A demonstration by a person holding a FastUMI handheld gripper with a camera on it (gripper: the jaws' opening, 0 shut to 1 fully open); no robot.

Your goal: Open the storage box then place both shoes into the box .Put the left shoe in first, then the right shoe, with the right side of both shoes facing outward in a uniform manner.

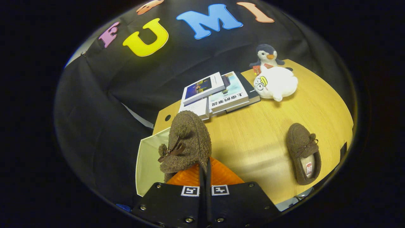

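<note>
My gripper [204, 172] is clenched on the heel edge of a brown fuzzy slipper with a small brown bow [186, 142]; the two fingers stand almost together, with only a thin part of the shoe between them. The slipper hangs with its toe pointing away from me, above the pale open storage box [146, 161], which stands at the near corner of the light wooden table [253, 139].

What could go wrong from here, in my judgement: the grip takes only a narrow strip of soft material, so the shoe may swing or slip out if I move quickly or tilt my hand. It may also turn while it goes down, and then the wrong side would face outward. I cannot tell from here which side faces outward now, nor whether this one is the left shoe. The box wall is thin, so the toe may catch its rim and push the box.

The held shoe looks woolly and soft, with a rounded toe and pompons on the bow. The second brown fuzzy slipper [303, 153] lies flat on the table, well apart to the side, its opening upward and a light insole visible inside.
</note>
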